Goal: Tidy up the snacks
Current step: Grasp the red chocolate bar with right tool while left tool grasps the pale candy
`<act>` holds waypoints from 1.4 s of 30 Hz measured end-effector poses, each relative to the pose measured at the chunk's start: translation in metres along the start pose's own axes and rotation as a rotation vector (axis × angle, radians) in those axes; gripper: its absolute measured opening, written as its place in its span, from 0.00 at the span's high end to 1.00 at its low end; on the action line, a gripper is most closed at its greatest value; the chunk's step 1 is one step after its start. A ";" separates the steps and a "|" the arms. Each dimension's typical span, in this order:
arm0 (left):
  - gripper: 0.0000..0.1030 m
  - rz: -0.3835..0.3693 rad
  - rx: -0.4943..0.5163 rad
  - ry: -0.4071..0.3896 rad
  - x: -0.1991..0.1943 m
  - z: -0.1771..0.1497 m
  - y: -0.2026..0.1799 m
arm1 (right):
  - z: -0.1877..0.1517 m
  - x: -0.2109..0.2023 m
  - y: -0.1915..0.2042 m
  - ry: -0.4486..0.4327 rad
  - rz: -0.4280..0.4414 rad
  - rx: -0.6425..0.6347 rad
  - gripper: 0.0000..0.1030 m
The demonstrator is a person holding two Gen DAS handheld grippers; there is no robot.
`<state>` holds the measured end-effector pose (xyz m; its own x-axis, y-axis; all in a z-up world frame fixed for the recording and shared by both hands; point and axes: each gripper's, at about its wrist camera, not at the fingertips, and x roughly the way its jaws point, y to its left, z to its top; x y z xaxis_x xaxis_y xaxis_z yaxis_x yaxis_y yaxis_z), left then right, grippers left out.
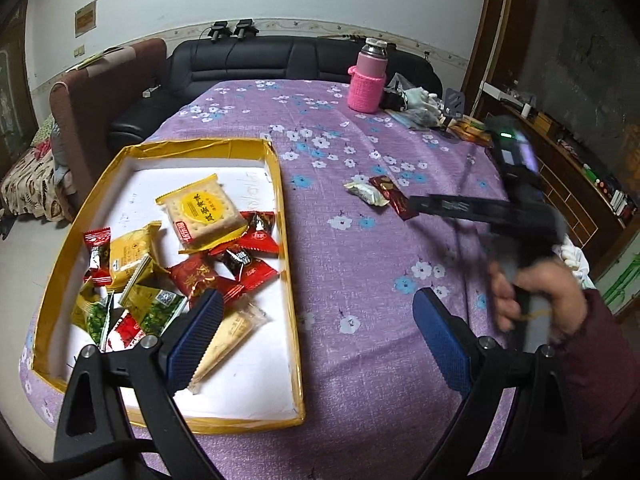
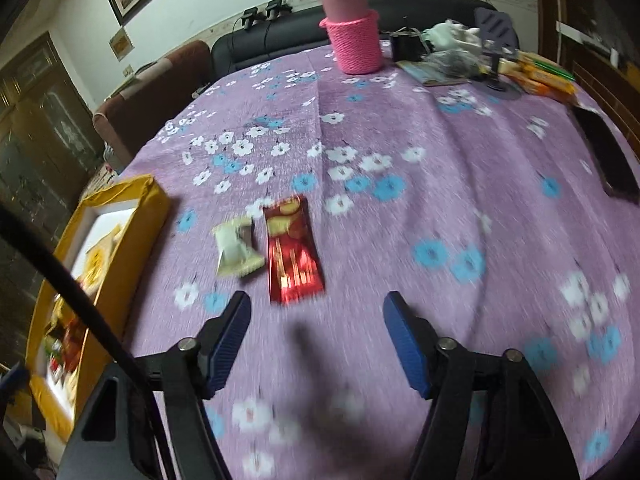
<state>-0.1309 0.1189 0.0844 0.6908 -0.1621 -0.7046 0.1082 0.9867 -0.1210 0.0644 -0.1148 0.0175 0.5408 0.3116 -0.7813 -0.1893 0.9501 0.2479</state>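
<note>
A yellow-rimmed tray point(image 1: 286, 216) with a white floor holds several wrapped snacks, among them a square cracker pack point(image 1: 204, 210); its corner shows in the right wrist view point(image 2: 148, 200). Two snacks lie loose on the purple cloth: a red packet point(image 2: 292, 252) point(image 1: 394, 196) and a pale wrapped candy point(image 2: 236, 250) point(image 1: 366, 190). My left gripper point(image 1: 320, 332) is open and empty, its left finger over the tray's near right part. My right gripper point(image 2: 318, 344) is open and empty, just short of the red packet. It appears blurred in the left wrist view point(image 1: 416, 204).
A pink bottle in a knitted sleeve point(image 2: 352, 32) stands at the table's far side. Clutter point(image 2: 472, 60) with gloves, boxes and a small stand lies at the far right. A dark phone point(image 2: 608, 156) lies at the right edge. A black sofa point(image 1: 280, 60) stands behind the table.
</note>
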 end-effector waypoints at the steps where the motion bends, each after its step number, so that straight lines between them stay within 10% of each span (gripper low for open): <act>1: 0.07 -0.001 -0.005 -0.007 -0.001 0.001 0.001 | 0.006 0.007 0.002 0.002 -0.001 0.002 0.39; 8: 0.08 -0.010 -0.053 -0.008 0.006 0.011 0.008 | 0.023 0.032 0.021 -0.009 -0.024 -0.074 0.43; 12: 0.17 -0.057 -0.055 0.033 0.022 0.022 0.001 | 0.020 0.035 0.022 -0.028 -0.044 -0.112 0.75; 38: 0.17 0.079 0.097 0.225 0.203 0.110 -0.062 | 0.038 0.004 -0.049 -0.056 0.017 0.143 0.75; 42: 0.49 0.077 0.097 0.266 0.218 0.109 -0.062 | 0.039 0.007 -0.051 -0.049 0.015 0.149 0.75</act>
<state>0.0914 0.0229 0.0146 0.4892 -0.0704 -0.8693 0.1395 0.9902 -0.0017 0.1097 -0.1611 0.0219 0.5788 0.3226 -0.7489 -0.0759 0.9357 0.3445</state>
